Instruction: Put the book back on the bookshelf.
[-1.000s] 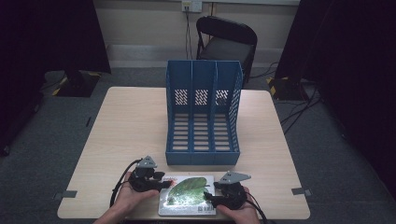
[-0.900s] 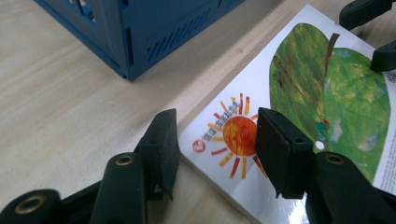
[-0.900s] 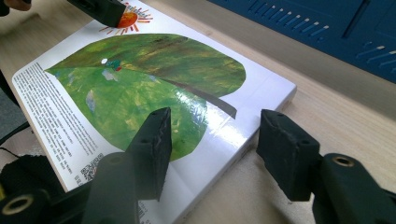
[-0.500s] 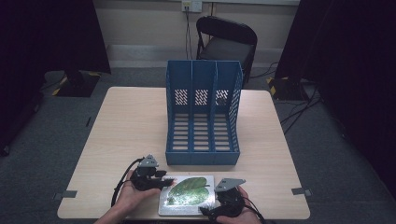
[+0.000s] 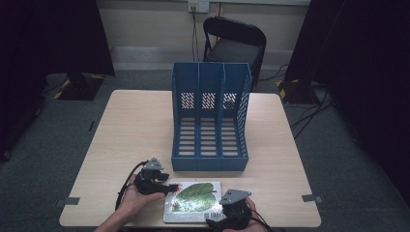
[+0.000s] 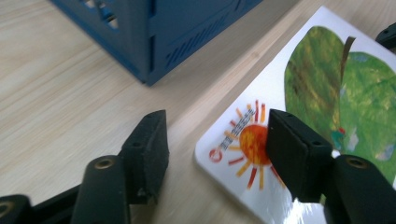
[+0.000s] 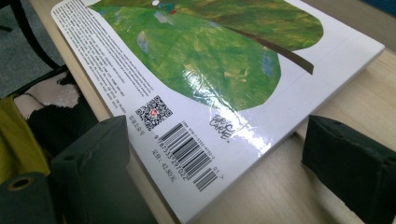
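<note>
While the glossy white picture book with a green leaf on its cover (image 5: 192, 201) lies flat at the near edge of the pale wooden worktop (image 5: 135, 125), just in front of the blue three-slot plastic file rack (image 5: 210, 116), the filing looks barely begun: nothing stands in the rack, and lifting and slotting remain. Its long axis runs left to right along the worktop's edge, its barcode corner toward the person's right. The left hand-held gripper (image 6: 212, 142) has just been opening and straddles the sun-printed corner unclamped, and the right hand-held gripper (image 7: 215, 172) has likewise been spreading, released around the barcode corner.

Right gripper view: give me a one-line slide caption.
Open right gripper straddles the barcode corner of the leaf-cover book lying at the table edge.
</note>
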### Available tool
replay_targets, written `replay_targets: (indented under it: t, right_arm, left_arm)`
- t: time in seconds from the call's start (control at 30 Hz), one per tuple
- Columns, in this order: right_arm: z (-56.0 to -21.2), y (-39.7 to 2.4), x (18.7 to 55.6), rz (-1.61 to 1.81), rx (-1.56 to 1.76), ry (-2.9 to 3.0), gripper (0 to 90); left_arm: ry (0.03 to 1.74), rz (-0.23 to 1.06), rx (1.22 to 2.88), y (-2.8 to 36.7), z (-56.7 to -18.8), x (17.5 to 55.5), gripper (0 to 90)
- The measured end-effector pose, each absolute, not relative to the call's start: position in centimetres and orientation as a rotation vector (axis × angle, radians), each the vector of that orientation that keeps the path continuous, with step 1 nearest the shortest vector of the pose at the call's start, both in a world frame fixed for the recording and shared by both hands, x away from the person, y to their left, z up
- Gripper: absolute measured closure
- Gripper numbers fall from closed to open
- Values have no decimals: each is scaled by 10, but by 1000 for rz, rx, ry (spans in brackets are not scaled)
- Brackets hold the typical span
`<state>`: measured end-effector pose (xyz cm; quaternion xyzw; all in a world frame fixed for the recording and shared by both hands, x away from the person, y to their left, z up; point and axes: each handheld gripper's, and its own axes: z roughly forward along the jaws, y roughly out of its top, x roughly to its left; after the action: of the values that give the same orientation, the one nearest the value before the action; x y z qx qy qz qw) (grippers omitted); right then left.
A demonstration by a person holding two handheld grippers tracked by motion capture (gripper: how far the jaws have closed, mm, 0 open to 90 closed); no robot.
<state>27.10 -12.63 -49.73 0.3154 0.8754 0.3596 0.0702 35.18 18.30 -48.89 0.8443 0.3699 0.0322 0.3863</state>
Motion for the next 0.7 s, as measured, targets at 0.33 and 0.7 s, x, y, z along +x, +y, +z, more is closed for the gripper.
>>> replay_targets:
  t: [0.33, 0.7]
  right_arm:
    - [-499, -118, 276, 1105, 984, 2590, 88]
    - [-499, -112, 284, 1107, 988, 2587, 79]
  left_arm:
    - [980, 64, 2158, 187, -489, 345, 385]
    - [980, 92, 2116, 187, -493, 357, 383]
